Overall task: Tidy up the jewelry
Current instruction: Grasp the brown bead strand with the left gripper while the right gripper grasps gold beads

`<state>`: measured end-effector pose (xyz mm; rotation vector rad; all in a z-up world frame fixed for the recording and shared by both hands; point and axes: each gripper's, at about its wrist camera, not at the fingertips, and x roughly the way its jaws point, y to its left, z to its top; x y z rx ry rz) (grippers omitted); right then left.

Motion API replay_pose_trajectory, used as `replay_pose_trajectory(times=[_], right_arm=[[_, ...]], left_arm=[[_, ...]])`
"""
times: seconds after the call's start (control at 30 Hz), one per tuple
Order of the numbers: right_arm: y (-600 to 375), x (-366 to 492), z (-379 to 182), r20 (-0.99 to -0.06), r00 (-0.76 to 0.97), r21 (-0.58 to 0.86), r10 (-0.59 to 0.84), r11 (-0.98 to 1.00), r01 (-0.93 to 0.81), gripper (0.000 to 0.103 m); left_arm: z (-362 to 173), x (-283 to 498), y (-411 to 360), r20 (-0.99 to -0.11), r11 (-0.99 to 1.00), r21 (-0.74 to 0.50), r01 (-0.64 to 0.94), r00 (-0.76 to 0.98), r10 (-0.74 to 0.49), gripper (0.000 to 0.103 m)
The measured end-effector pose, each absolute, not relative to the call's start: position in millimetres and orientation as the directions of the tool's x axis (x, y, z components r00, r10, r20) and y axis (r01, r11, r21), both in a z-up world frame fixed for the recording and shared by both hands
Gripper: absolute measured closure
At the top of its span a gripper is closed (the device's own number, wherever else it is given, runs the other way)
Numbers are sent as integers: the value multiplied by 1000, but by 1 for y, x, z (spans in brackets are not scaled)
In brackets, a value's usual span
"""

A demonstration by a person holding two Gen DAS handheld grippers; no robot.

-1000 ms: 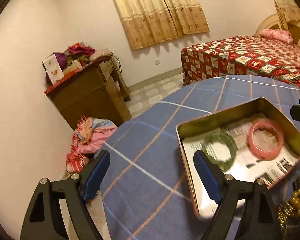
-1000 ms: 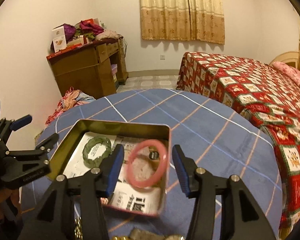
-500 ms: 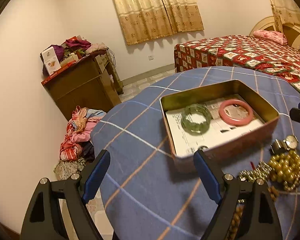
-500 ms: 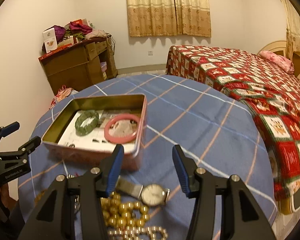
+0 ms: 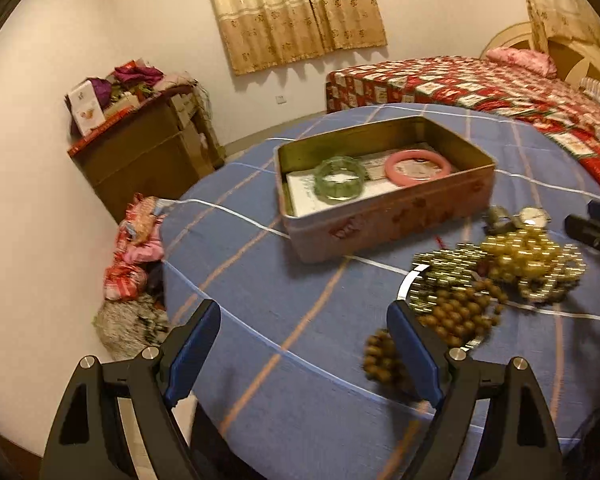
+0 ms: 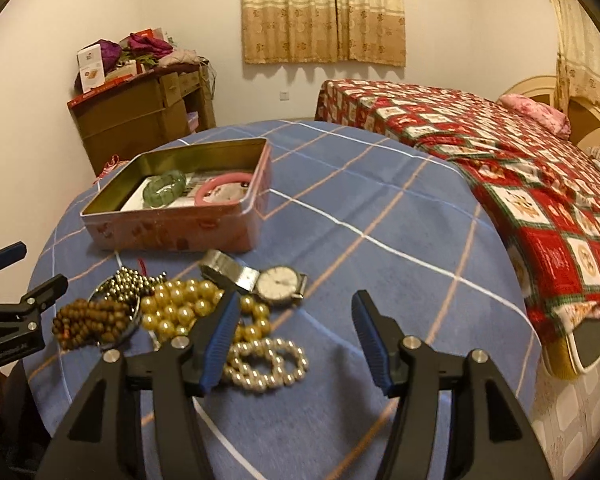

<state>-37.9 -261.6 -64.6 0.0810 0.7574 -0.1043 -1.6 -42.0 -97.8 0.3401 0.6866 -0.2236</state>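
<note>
A pink tin box [image 5: 392,220] [image 6: 172,232] stands on the blue checked tablecloth. It holds a green bangle [image 5: 339,178] [image 6: 165,188] and a pink bangle [image 5: 418,163] [image 6: 220,192]. A pile of jewelry lies in front of it: brown wooden beads [image 5: 456,312] [image 6: 88,322], yellow pearl beads [image 5: 528,256] [image 6: 184,308], a white pearl bracelet [image 6: 266,364], dark metallic beads [image 6: 130,282] and a wristwatch [image 6: 280,284] [image 5: 534,214]. My left gripper [image 5: 304,356] is open and empty, left of the pile. My right gripper [image 6: 296,344] is open and empty, just right of the pearls.
The round table's edge [image 5: 168,280] drops off at the left, with bundled clothes [image 5: 138,240] on the floor. A wooden cabinet [image 6: 140,120] stands against the wall. A bed with a red quilt [image 6: 520,168] lies to the right.
Both grippers have pulled back from the tin box toward the table's near side. The pink bangle now lies in the box, and the jewelry pile has come into view.
</note>
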Motion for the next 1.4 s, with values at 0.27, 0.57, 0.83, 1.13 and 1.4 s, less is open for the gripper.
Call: replay_pose_trajectory(times=[0.27,0.57,0.83,1.13,1.4], right_arm=[[-255,-45,-68,-692,719,14,-67,994,107,42],[-253,-44,-72,-692,720,28,-54,994,102,41],[-252,-44,-70,-688,724,34,-48,994,99,40],[-250,-39,-74,-692,720,43,-40,994,97,40],[-247,-39,-70,-685,728,45,-28,996,80,40]], left_arm=[[-102,-12,-54,-649,902,246,356,752,-119,18],[-94,-18,-49,-644,908,194,371,746,-168,18],[-109,-20,-64,-698,875,190,446,688,-199,18],[-117,-4,-52,-735,879,80,470,624,-267,75],[-104,-3,-42,-708,887,50,459,643,-292,90]])
